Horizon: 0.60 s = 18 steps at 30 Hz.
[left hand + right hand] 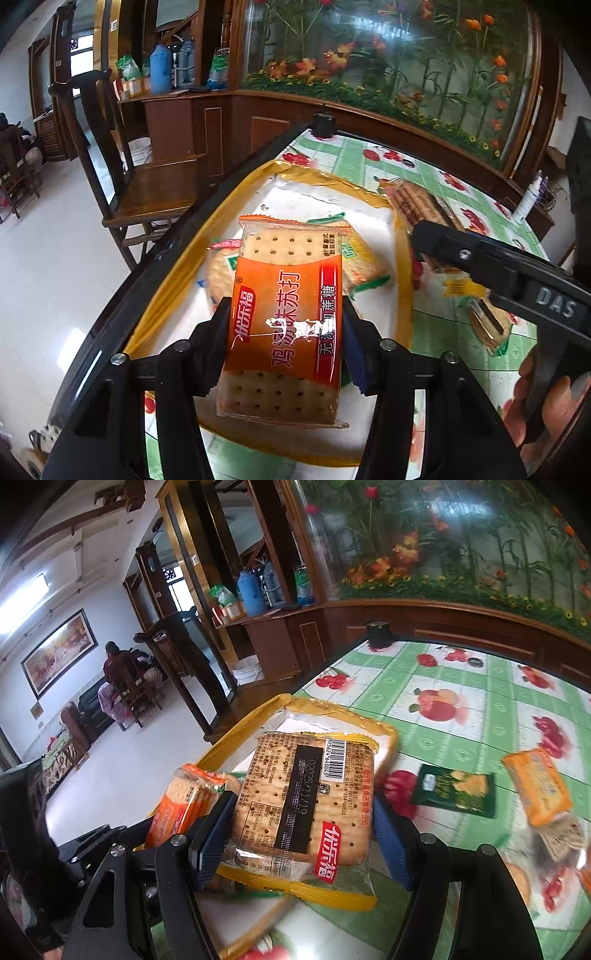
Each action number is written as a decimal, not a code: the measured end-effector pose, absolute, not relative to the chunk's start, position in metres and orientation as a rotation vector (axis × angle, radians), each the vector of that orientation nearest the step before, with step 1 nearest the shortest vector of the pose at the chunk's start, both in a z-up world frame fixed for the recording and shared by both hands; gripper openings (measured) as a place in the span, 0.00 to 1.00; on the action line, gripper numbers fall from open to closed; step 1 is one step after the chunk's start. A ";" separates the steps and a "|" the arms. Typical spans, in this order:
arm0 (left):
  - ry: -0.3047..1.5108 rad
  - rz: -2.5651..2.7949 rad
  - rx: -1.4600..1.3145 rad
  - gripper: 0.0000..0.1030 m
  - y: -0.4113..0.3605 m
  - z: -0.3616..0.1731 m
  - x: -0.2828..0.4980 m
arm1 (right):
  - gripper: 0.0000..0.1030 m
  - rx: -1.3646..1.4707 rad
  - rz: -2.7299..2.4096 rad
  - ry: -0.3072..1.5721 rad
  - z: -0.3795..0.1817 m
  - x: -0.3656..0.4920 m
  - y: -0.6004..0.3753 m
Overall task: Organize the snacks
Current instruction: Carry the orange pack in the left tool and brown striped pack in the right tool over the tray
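My left gripper (284, 310) is shut on an orange soda-cracker pack (288, 266), held upright over a white tray with a yellow taped rim (314, 173). My right gripper (301, 812) is shut on a clear yellow-edged cracker pack (306, 794), barcode side up, at the tray's right edge (332, 709). From the right wrist, the orange pack (184, 805) shows just left of it. From the left wrist, the right gripper's black finger (436, 240) and the person's hand (535, 398) come in from the right.
In the tray lie a green-edged cracker pack (365, 266) and a round-cracker pack (218, 266). On the fruit-print tablecloth (461, 686) lie a dark green packet (458, 786), an orange pack (535, 786) and others. A black cylinder (378, 633) stands at the far corner; a wooden chair (159, 184) is left.
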<state>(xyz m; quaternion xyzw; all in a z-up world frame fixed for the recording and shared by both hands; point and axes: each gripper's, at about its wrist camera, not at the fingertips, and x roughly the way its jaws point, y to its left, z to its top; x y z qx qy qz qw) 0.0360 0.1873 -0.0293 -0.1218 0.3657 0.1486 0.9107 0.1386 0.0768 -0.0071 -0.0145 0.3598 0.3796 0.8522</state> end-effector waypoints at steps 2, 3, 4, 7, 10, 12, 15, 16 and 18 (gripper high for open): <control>0.755 0.312 -0.248 0.51 0.192 -0.029 0.037 | 0.71 -0.031 0.804 0.769 -0.012 0.145 0.085; 0.756 0.317 -0.245 0.51 0.194 -0.030 0.038 | 0.71 -0.031 0.805 0.771 -0.014 0.147 0.088; 0.756 0.319 -0.244 0.51 0.196 -0.029 0.038 | 0.71 -0.033 0.805 0.773 -0.016 0.149 0.091; 0.756 0.324 -0.244 0.51 0.201 -0.029 0.040 | 0.71 -0.039 0.807 0.783 -0.021 0.154 0.099; 0.759 0.329 -0.245 0.51 0.205 -0.030 0.042 | 0.71 -0.039 0.806 0.786 -0.023 0.159 0.103; 0.762 0.331 -0.247 0.51 0.206 -0.032 0.042 | 0.71 -0.042 0.807 0.785 -0.024 0.160 0.106; 0.767 0.333 -0.247 0.51 0.209 -0.032 0.043 | 0.71 -0.046 0.807 0.785 -0.026 0.164 0.112; 0.768 0.333 -0.246 0.51 0.209 -0.032 0.043 | 0.71 -0.049 0.806 0.784 -0.026 0.165 0.114; 0.772 0.335 -0.242 0.51 0.209 -0.033 0.044 | 0.71 -0.054 0.804 0.786 -0.027 0.167 0.117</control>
